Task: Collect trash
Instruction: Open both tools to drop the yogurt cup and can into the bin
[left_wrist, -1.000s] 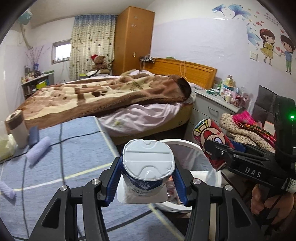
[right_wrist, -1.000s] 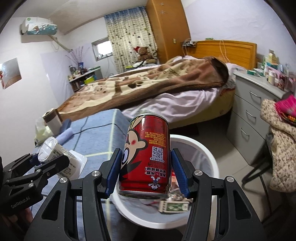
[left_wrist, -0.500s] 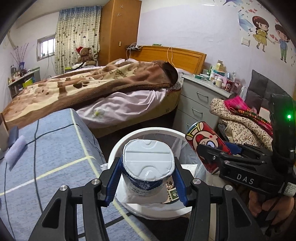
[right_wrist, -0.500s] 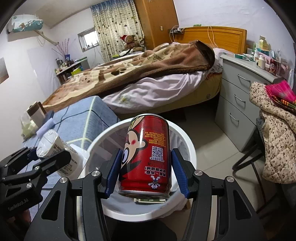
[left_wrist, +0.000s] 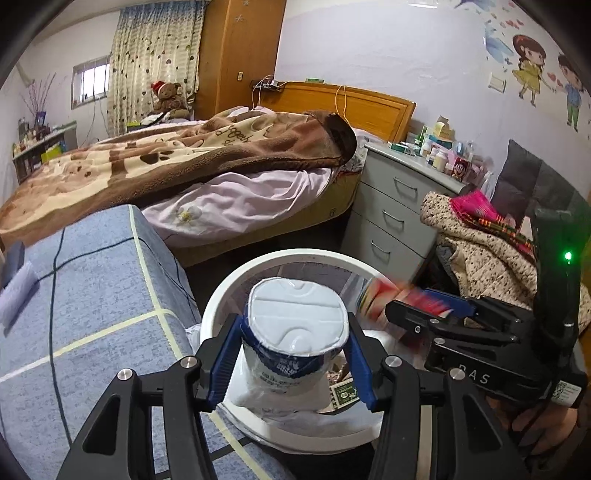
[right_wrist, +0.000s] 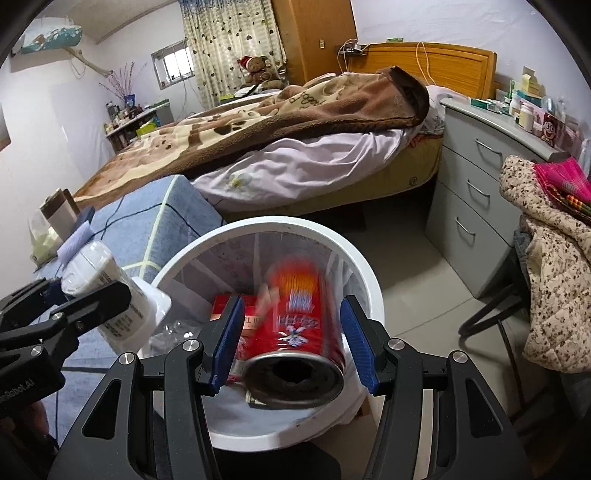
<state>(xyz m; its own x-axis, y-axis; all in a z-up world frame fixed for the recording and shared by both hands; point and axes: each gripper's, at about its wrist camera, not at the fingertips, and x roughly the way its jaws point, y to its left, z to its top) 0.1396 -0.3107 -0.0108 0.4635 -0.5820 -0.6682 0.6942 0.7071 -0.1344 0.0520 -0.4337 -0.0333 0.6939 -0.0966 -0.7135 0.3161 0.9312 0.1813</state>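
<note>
My left gripper (left_wrist: 293, 363) is shut on a white yogurt cup (left_wrist: 295, 332) with a foil lid, held above the near rim of the white trash bin (left_wrist: 295, 258). The cup and left gripper also show at the left of the right wrist view (right_wrist: 107, 295). My right gripper (right_wrist: 291, 343) is open above the bin (right_wrist: 362, 273). The red cartoon can (right_wrist: 299, 332) is blurred and tipping between the spread fingers, apart from both pads, dropping into the bin. A red box (right_wrist: 229, 306) and a banknote (left_wrist: 343, 393) lie inside the bin.
A blue-covered table (left_wrist: 92, 314) stands left of the bin, with a rolled cloth (left_wrist: 18, 291) on it. A bed (left_wrist: 184, 166) lies behind. A grey drawer unit (left_wrist: 391, 206) and a chair heaped with clothes (left_wrist: 491, 251) stand to the right.
My right gripper has opened and the red can has come loose, tipping and falling into the bin. Both grippers have moved closer over the bin. The left still holds the cup.
</note>
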